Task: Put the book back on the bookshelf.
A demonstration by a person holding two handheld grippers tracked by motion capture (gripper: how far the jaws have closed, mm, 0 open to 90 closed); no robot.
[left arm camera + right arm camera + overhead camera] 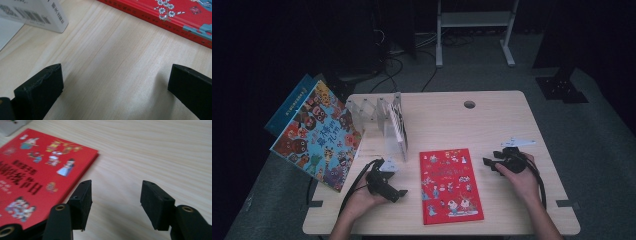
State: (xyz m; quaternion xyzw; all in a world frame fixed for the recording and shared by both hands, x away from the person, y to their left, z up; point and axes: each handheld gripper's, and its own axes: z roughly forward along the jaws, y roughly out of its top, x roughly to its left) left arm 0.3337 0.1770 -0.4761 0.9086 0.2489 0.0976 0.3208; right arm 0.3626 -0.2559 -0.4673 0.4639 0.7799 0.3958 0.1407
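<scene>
Left gripper (pixel 398 192): jaws wide apart, empty, left of the red book (pixel 450 185).
Right gripper (pixel 486 161): jaws parted, empty, right of it.

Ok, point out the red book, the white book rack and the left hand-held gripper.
red book (pixel 451 186), high view, middle of its cover.
white book rack (pixel 367 111), high view, its dividers.
left hand-held gripper (pixel 115 82), left gripper view, gap between its open jaws.

Wood, glossy card, matt black.
Table (pixel 492 125) pale grained wood; red book (pixel 450 185) glossy; jaws matt, rough-edged; upper-left rack (pixel 367 111) clear plastic.
</scene>
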